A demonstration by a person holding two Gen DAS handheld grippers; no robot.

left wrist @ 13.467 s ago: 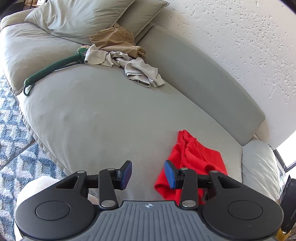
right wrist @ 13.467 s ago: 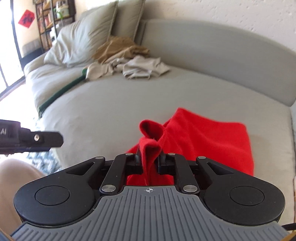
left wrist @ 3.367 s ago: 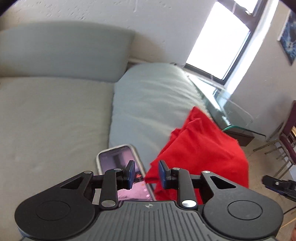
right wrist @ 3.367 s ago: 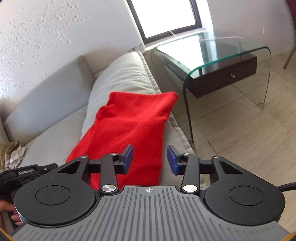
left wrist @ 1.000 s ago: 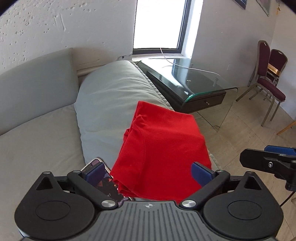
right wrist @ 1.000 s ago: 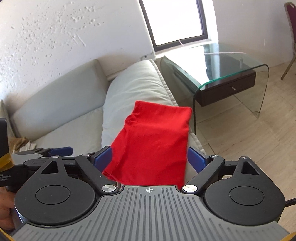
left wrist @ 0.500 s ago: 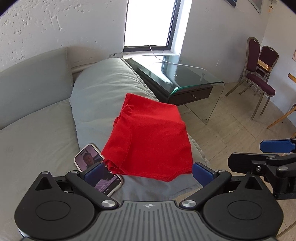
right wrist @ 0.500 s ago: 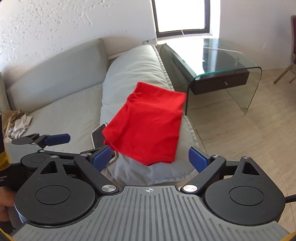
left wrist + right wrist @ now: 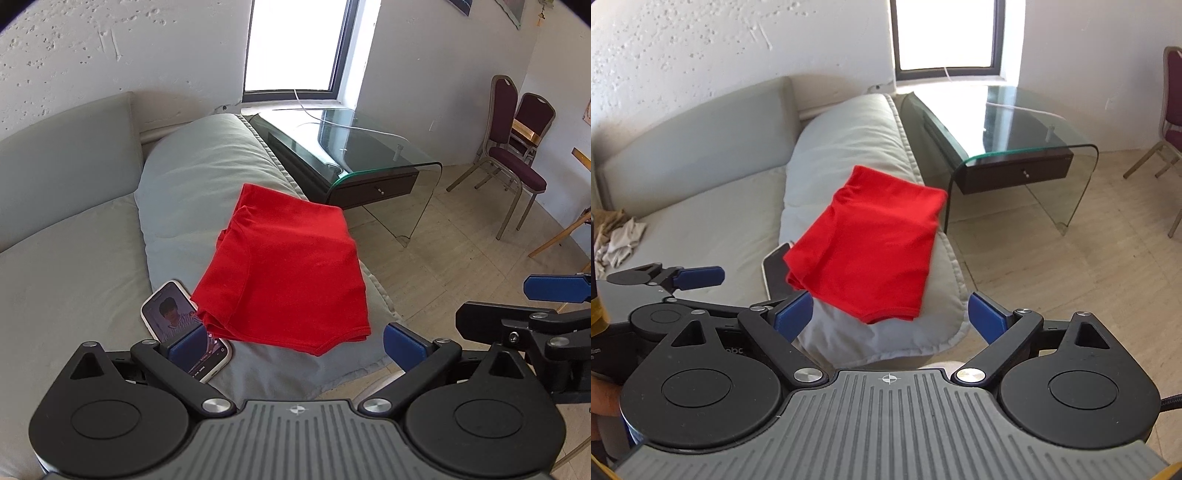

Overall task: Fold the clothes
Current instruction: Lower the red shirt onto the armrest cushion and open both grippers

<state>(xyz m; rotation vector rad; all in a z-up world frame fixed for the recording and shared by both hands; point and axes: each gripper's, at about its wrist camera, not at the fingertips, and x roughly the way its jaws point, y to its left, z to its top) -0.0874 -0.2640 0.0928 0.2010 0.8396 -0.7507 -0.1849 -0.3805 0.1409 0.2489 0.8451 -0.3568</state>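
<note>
1 folded red garment (image 9: 284,273) on the sofa arm cushion (image 9: 192,173)
2 grippers, left gripper (image 9: 295,343) and right gripper (image 9: 891,314), fingers spread wide, empty; 1 phone (image 9: 177,314) beside it.

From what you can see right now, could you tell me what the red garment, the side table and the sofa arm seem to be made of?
Red garment: soft matte knit, probably cotton jersey; it drapes limply and shows stitched hems.
Side table: clear bent glass with a greenish edge and glossy reflections, over a dark drawer unit, possibly wood.
Sofa arm: grey woven upholstery, matte and wrinkled, with a piped seam; the fibre cannot be told.
</note>
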